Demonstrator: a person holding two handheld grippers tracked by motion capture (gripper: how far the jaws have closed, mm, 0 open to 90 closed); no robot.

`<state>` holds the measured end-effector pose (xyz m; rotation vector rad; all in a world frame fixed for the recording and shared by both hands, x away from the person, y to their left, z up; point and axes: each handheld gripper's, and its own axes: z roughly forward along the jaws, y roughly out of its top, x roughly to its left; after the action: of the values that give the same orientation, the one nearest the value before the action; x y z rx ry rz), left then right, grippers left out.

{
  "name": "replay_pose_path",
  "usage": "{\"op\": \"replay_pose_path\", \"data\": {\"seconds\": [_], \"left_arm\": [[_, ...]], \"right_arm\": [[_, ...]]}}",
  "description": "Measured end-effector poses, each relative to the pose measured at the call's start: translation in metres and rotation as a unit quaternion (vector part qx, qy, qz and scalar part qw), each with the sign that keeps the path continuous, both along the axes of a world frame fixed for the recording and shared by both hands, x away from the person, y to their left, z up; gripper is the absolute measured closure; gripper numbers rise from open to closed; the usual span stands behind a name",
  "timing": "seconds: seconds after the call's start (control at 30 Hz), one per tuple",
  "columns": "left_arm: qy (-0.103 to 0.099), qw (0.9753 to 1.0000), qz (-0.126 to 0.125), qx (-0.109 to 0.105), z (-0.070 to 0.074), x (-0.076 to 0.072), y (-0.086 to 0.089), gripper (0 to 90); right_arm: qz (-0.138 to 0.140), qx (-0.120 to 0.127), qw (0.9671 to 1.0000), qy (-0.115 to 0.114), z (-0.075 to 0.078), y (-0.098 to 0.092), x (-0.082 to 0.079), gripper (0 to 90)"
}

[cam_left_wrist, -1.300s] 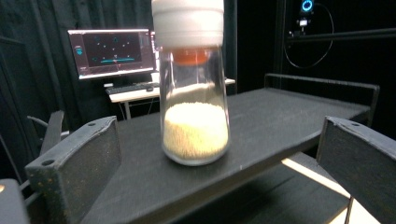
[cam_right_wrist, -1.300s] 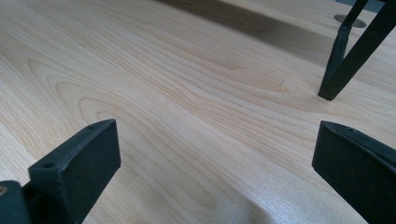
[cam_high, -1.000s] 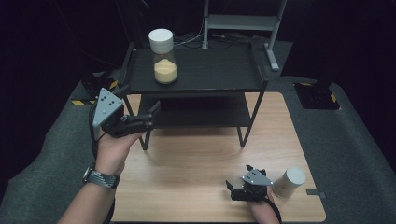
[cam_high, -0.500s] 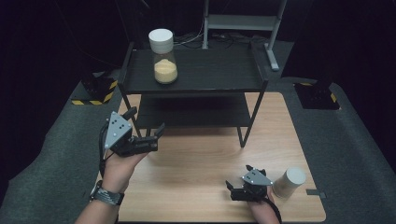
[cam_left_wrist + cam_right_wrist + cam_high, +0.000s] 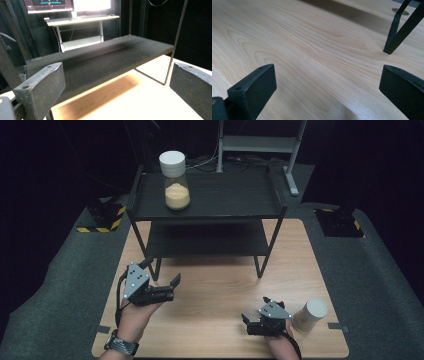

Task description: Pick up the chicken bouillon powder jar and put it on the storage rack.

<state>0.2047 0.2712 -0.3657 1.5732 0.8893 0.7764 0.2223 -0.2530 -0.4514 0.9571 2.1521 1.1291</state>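
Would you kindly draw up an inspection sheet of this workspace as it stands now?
Surface: wooden table, bare between the hands.
Job's things: jar with a white lid and yellow powder stands upright on the top shelf of the black rack; white cup lies on its side beside the right tongs.
Clutter: nothing seen.
Grippers: left tongs open, held above the table before the rack; right tongs open, low at the near edge.
Cables: black cable trails from the left tongs.
Surroundings: grey floor mat, desk with monitors behind.

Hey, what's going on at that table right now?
Left gripper and right gripper open, empty. White cup beside right gripper, untouched. Path clear.
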Motion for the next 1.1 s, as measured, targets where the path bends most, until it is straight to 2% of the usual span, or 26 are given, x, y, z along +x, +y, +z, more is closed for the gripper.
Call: {"op": "replay_pose_path", "data": {"seconds": [0.07,0.1,0.13,0.17,0.2,0.3,0.4,0.77,0.83,0.87,0.93,0.97,1.0,1.1], "left_arm": [[0.009,1.0,-0.001,-0.001,-0.009,-0.001,0.001,0.3],[0.009,1.0,-0.001,-0.001,-0.009,-0.001,0.001,0.3],[0.019,0.9998,-0.003,-0.008,-0.017,-0.001,0.002,0.3],[0.019,0.9998,-0.003,-0.008,-0.017,-0.001,0.002,0.3],[0.026,0.9996,-0.004,-0.007,-0.025,-0.001,0.002,0.3],[0.034,0.9994,-0.004,0.001,-0.033,-0.002,0.002,0.3],[0.047,0.9989,0.0,0.008,-0.049,-0.002,0.001,0.3],[0.08,0.9964,-0.004,0.028,-0.077,0.0,0.001,0.3],[0.086,0.9956,-0.004,0.038,-0.083,0.0,0.0,0.3],[0.093,0.9943,-0.003,0.053,-0.088,0.001,-0.002,0.3],[0.099,0.9936,-0.005,0.054,-0.09,0.002,-0.001,0.3],[0.113,0.9917,-0.011,0.061,-0.094,0.005,-0.001,0.3],[0.113,0.9917,-0.011,0.061,-0.094,0.005,-0.001,0.3],[0.114,0.9886,-0.014,0.098,-0.097,0.006,-0.006,0.3]], "right_arm": [[0.0,-0.001,1.0,0.0,0.0,0.0,0.0,0.4],[0.0,-0.001,1.0,0.0,0.0,0.0,0.0,0.4],[0.0,-0.001,1.0,0.0,0.0,0.001,0.0,0.4],[0.0,-0.001,1.0,0.0,0.0,0.001,0.0,0.4],[-0.001,-0.001,1.0,0.0,0.0,0.001,0.0,0.4],[-0.001,-0.001,1.0,0.0,0.0,0.001,0.0,0.4],[-0.003,-0.002,1.0,0.0,0.0,0.001,-0.001,0.4],[-0.009,-0.004,0.9999,-0.003,0.0,0.003,-0.002,0.4],[-0.01,-0.004,0.9999,-0.003,0.0,0.003,-0.002,0.4],[-0.012,-0.004,0.9999,-0.004,0.0,0.004,-0.003,0.4],[-0.013,-0.004,0.9999,-0.004,0.0,0.004,-0.003,0.4],[-0.016,-0.003,0.9998,-0.006,-0.001,0.004,-0.004,0.5],[-0.016,-0.003,0.9998,-0.006,-0.001,0.004,-0.004,0.5],[-0.019,-0.003,0.9998,-0.004,0.0,0.005,-0.004,0.5]]}}
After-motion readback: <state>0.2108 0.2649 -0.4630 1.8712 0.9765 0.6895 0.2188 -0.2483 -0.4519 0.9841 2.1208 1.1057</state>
